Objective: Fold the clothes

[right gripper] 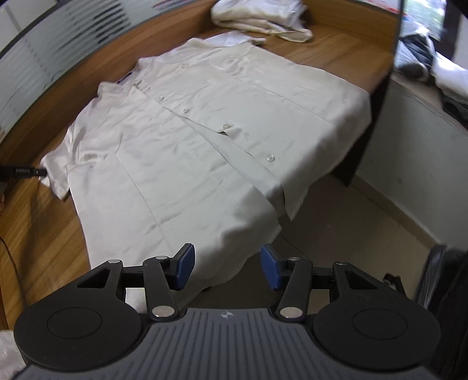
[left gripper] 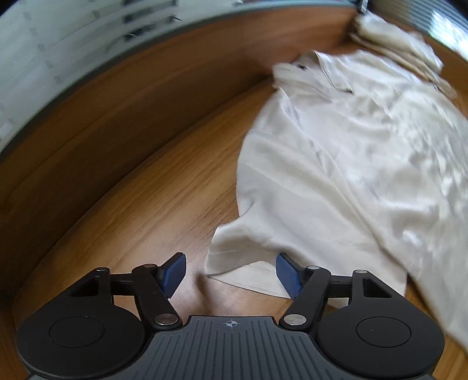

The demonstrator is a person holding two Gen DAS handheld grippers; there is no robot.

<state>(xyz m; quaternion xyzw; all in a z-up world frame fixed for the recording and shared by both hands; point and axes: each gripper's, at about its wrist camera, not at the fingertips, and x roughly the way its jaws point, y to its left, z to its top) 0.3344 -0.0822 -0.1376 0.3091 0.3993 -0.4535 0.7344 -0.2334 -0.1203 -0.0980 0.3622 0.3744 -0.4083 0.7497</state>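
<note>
A cream short-sleeved button-up shirt (right gripper: 187,137) lies spread flat, front up, on the wooden table (left gripper: 152,210). It also shows in the left wrist view (left gripper: 336,163). My left gripper (left gripper: 231,273) is open, its blue pads on either side of the near sleeve's hem (left gripper: 242,263), just above the table. My right gripper (right gripper: 226,267) is open and empty above the shirt's bottom hem, which hangs over the table's front edge. The left gripper's tip (right gripper: 20,172) shows beside the sleeve in the right wrist view.
A pile of folded cream clothes (right gripper: 260,17) sits at the table's far end, also in the left wrist view (left gripper: 395,43). A raised wooden rim (left gripper: 131,96) and frosted glass run along the far side. The floor (right gripper: 365,222) lies beyond the table's right edge.
</note>
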